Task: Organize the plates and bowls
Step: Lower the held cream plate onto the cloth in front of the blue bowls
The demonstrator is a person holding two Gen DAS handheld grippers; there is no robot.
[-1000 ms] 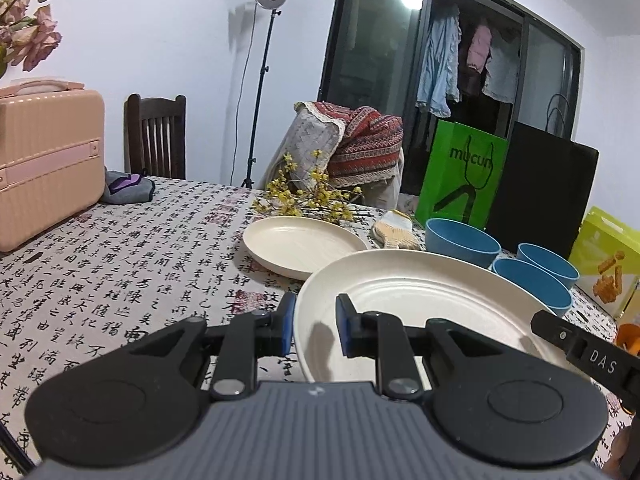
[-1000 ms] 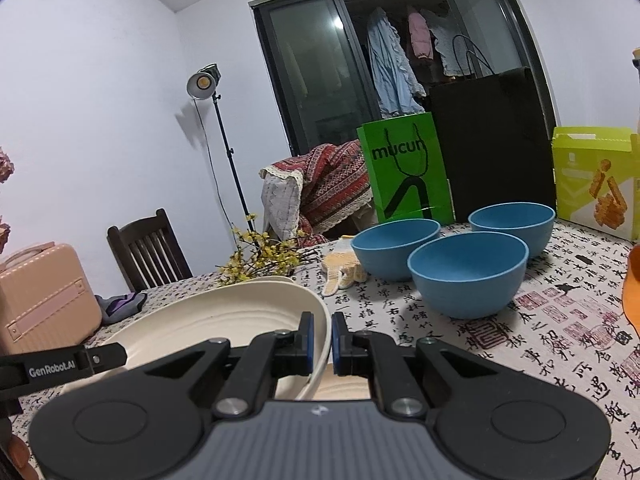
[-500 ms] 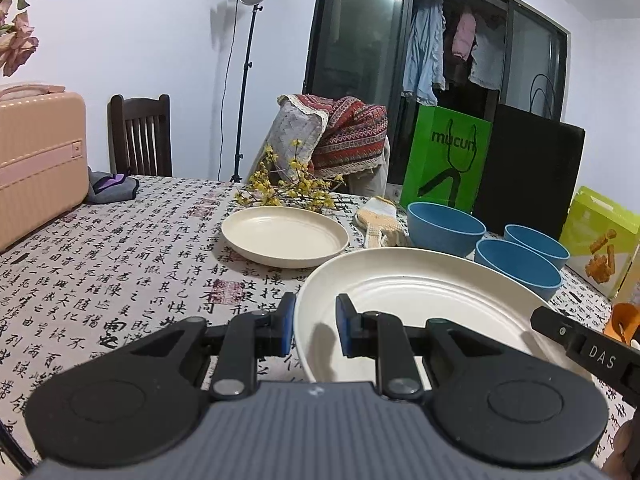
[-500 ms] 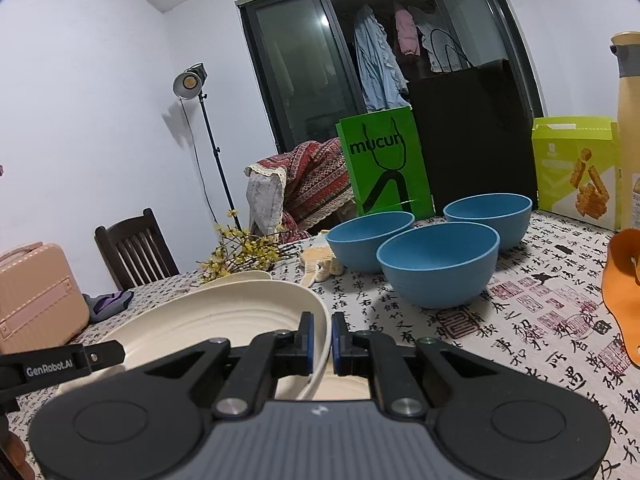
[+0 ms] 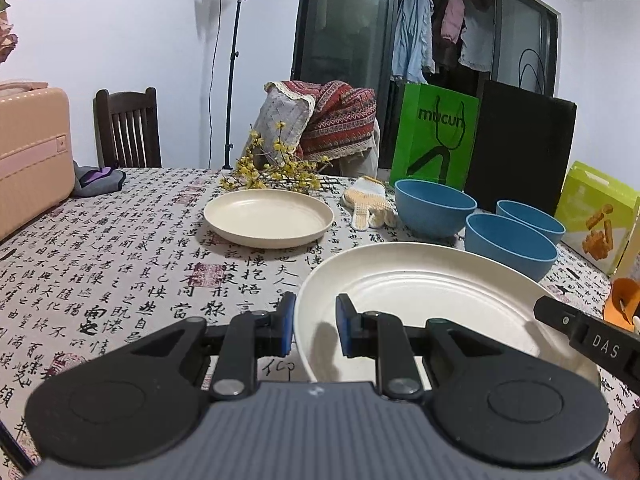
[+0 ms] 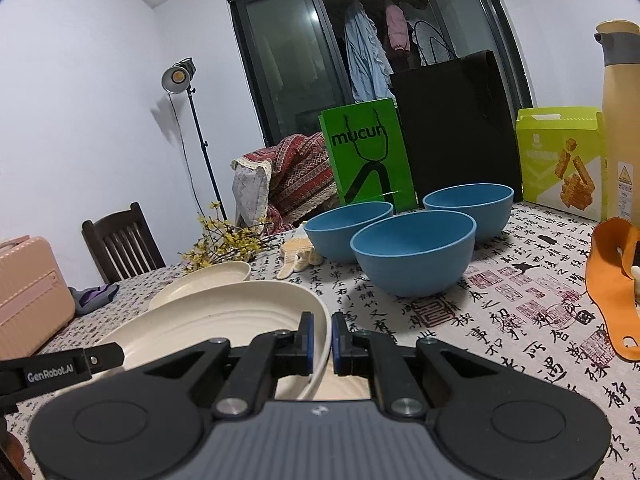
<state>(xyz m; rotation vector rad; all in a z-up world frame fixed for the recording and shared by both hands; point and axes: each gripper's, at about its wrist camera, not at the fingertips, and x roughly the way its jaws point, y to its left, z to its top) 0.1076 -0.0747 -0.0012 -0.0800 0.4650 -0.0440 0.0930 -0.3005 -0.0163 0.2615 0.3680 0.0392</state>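
A large cream plate point(image 5: 432, 304) is held low over the printed tablecloth between both grippers. My left gripper point(image 5: 314, 322) is shut on its left rim, one blue pad outside and one inside. On the opposite rim my right gripper point(image 6: 322, 338) is shut, with the large plate point(image 6: 208, 324) stretching to its left. A smaller cream plate point(image 5: 268, 216) lies on the table beyond. Three blue bowls point(image 6: 414, 256) point(image 6: 348, 228) point(image 6: 468, 204) stand grouped at the back right.
A pink suitcase point(image 5: 28, 152) stands at the left edge. A knitted glove point(image 5: 368, 204) and a yellow flower sprig point(image 5: 276, 172) lie behind the small plate. A green bag point(image 5: 434, 136), a yellow-green box point(image 6: 560, 160), a tan bottle point(image 6: 620, 120) and an orange strap point(image 6: 612, 288) line the right.
Both grippers have sunk towards the table together, carrying the large plate. The small plate and bowls kept their places, and both grips stayed the same.
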